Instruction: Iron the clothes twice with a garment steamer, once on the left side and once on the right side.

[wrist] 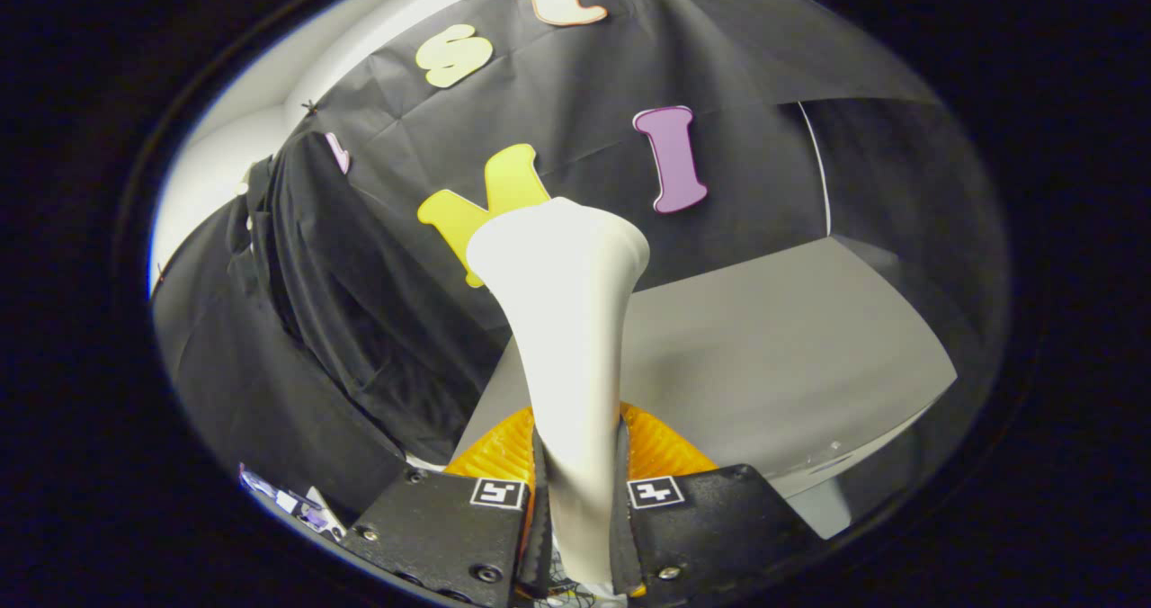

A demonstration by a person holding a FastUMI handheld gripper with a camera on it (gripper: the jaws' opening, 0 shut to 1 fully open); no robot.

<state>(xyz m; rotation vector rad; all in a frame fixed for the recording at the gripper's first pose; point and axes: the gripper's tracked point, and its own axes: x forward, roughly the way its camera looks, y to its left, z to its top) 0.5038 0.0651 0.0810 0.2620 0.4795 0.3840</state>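
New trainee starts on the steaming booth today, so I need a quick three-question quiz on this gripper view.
1. True or false: the gripper is shut on the white garment steamer.
2. Which way does the black garment hang from the steamer? A) to its left B) to its right C) behind the fingers
3. Fill in: the steamer's wide head points away from the fingers, with the grey ____ beyond it.

Key: 1 true; 2 A; 3 table.
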